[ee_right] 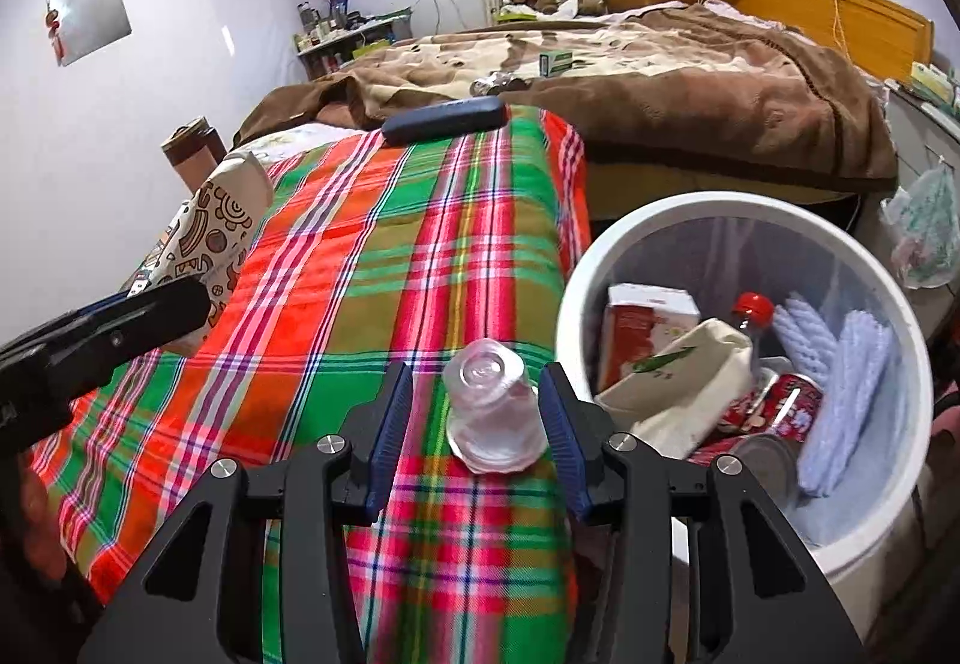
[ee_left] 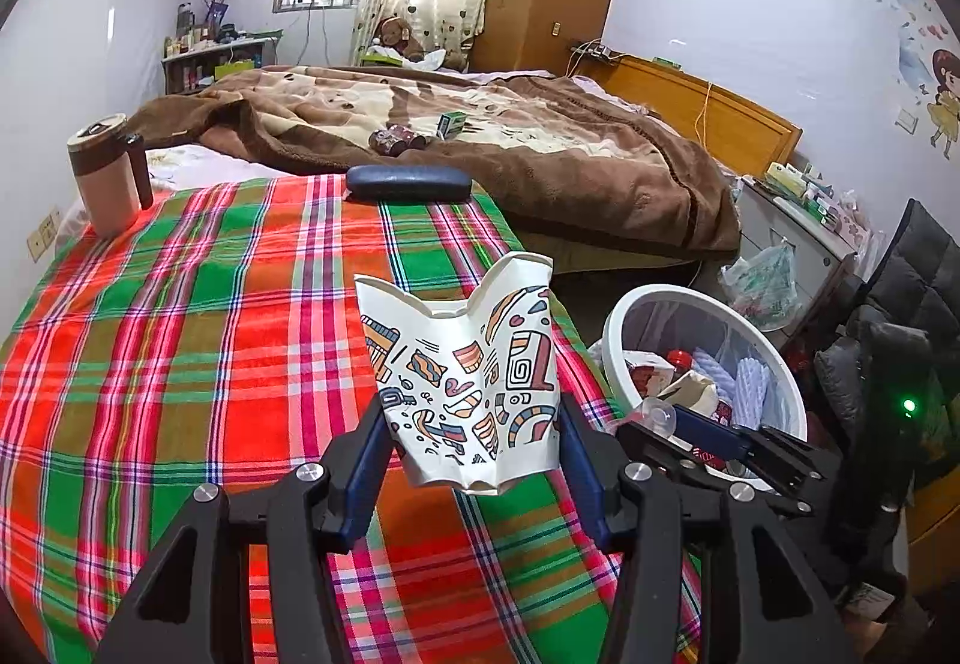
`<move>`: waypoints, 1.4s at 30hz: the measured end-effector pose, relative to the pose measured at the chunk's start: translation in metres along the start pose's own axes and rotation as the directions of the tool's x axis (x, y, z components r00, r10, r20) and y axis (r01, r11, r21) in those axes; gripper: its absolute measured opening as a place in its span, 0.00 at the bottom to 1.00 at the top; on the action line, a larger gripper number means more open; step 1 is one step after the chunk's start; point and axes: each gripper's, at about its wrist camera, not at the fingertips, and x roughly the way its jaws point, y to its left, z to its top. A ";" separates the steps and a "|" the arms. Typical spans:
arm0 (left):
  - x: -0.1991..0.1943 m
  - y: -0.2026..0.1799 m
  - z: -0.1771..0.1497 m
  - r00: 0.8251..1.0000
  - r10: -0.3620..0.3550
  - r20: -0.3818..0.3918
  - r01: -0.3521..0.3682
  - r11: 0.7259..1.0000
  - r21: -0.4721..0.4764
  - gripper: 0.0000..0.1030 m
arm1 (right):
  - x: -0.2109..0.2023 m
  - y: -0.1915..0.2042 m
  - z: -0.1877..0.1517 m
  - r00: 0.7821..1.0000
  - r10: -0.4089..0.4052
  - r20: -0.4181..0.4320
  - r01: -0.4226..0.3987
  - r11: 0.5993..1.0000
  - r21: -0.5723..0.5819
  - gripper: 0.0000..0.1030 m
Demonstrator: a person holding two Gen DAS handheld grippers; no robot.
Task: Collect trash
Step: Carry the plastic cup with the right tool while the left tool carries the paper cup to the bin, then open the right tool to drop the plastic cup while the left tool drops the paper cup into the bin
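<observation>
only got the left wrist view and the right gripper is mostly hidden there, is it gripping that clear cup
observer: no, the right gripper is open; the clear cup lies between its fingers with a gap on one side.
operator: cup over the bin yet
observer: no, it shows against the plaid cloth; the bin rim is just to its right.
operator: room left in the bin
observer: looks so; a red can and a cream bag lie well below the rim.
</observation>
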 end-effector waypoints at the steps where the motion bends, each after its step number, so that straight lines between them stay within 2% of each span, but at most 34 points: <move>1: 0.001 0.000 -0.001 1.000 -0.001 -0.003 0.001 1.000 0.000 0.52 | 0.002 0.000 0.000 1.000 -0.001 -0.002 0.001 1.000 0.008 0.35; 5: 0.002 -0.003 -0.001 1.000 0.002 -0.006 -0.002 1.000 0.006 0.52 | 0.000 -0.001 -0.001 1.000 0.002 0.002 -0.002 1.000 0.017 0.32; 10: 0.002 -0.008 0.001 1.000 -0.004 -0.005 0.004 1.000 0.018 0.52 | -0.019 -0.005 0.001 0.999 0.006 0.054 -0.007 1.000 0.026 0.32; 16: 0.004 -0.033 0.010 0.999 -0.033 0.002 0.032 0.997 0.063 0.52 | -0.046 -0.022 0.012 0.994 -0.005 0.111 0.000 0.999 0.045 0.32; 23: 0.016 -0.078 0.020 0.995 -0.095 -0.010 0.096 0.987 0.126 0.52 | -0.069 -0.056 0.019 0.986 -0.077 0.148 0.064 0.994 0.091 0.32; 32: 0.045 -0.130 0.020 0.984 -0.162 -0.070 0.172 0.968 0.184 0.52 | -0.072 -0.092 0.018 0.981 -0.148 0.125 0.129 0.980 0.149 0.32; 42: 0.076 -0.156 0.015 0.978 -0.162 -0.133 0.189 0.957 0.220 0.53 | -0.060 -0.114 0.017 0.978 -0.195 0.077 0.180 0.968 0.173 0.33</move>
